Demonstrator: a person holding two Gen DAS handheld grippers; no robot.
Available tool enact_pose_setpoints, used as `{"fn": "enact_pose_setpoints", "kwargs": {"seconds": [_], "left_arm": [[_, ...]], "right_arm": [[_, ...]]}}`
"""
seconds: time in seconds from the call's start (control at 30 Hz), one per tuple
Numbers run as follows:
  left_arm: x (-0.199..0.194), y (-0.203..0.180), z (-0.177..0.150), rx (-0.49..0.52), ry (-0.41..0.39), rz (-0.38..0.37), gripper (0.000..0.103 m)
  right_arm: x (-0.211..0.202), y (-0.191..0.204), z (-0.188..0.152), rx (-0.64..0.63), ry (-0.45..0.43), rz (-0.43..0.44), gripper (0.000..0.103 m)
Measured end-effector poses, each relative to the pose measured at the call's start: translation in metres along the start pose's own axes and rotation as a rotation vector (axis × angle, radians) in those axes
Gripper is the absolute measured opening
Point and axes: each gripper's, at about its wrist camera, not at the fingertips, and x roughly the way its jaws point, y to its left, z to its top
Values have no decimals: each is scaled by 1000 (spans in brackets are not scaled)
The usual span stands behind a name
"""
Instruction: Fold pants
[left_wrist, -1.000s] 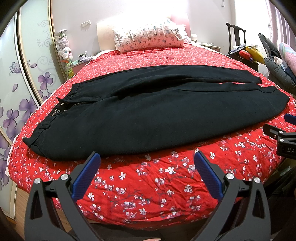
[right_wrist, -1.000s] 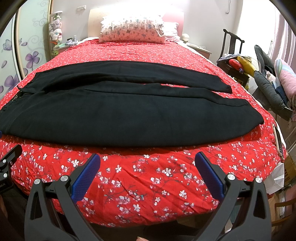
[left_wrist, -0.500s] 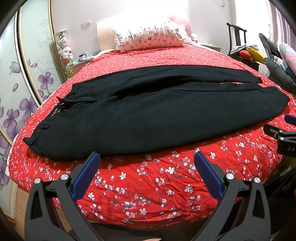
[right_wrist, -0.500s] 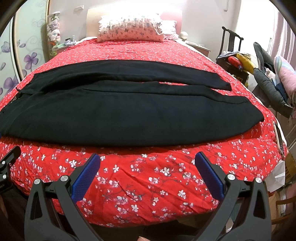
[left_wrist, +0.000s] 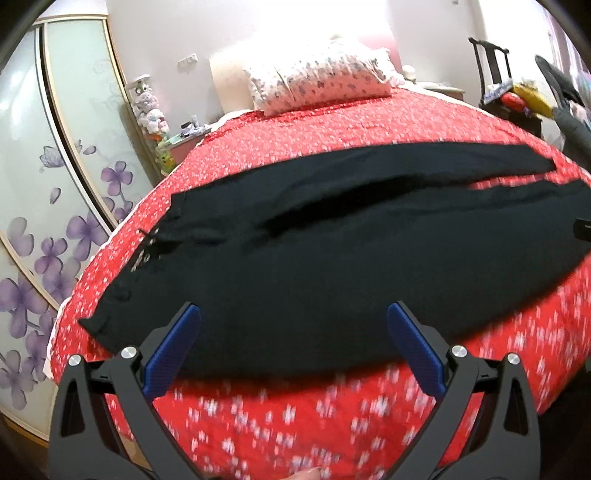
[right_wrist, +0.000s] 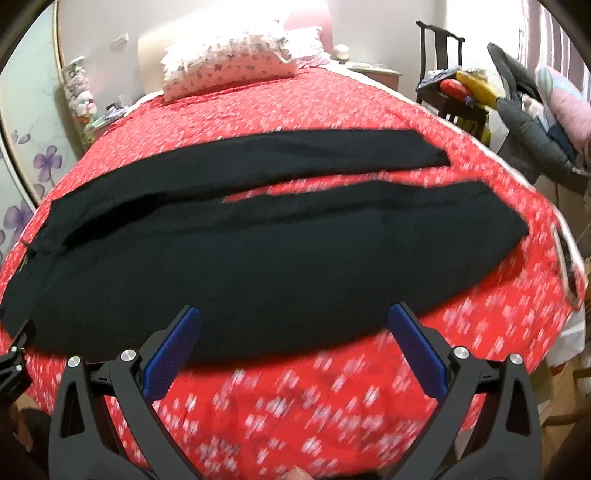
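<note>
A pair of black pants (left_wrist: 332, 266) lies spread flat across a bed with a red flowered cover (left_wrist: 351, 125), waistband toward the left, both legs running to the right. The far leg lies apart from the near one toward the cuffs, with a strip of red cover showing between them in the right wrist view.

The left tongs (left_wrist: 293, 343) are spread wide, nothing between the blue pads, and their tips show against the near edge of the pants. The right tongs (right_wrist: 293, 343) are likewise spread and empty, over the same near edge further toward the legs. Whether either touches the cloth cannot be told. The near cover is motion-blurred in both views.

Nothing lies on the pants. At the head of the bed sits a patterned pillow (left_wrist: 317, 85). To the left stands a wardrobe door with purple flowers (left_wrist: 55, 221), and beside it a nightstand with soft toys (left_wrist: 151, 110). To the right, a dark chair (right_wrist: 447, 74) holds red and yellow items, and a dark padded jacket (right_wrist: 528, 125) hangs near it.
</note>
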Motion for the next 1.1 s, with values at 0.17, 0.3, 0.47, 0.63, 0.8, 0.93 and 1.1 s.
{"fn": "enact_pose_setpoints", "kwargs": {"seconds": [0.17, 0.3, 0.47, 0.63, 0.8, 0.93, 1.1], "left_arm": [[12, 9, 47, -120, -69, -24, 101], [39, 15, 67, -196, -93, -15, 101], [71, 22, 57, -244, -54, -87, 101], [85, 26, 53, -252, -59, -117, 101], [93, 20, 50, -203, -45, -93, 101], [97, 11, 51, -157, -43, -89, 101], [106, 2, 49, -114, -7, -84, 101]], "right_arm": [[18, -13, 72, -1, 20, -52, 102], [64, -38, 145, 129, 73, -109, 102], [131, -79, 209, 325, 95, -204, 101], [202, -111, 250, 478, 84, -333, 83], [263, -138, 269, 658, 100, -422, 71], [284, -141, 278, 725, 76, -506, 71], [319, -132, 287, 586, 170, -728, 73]]}}
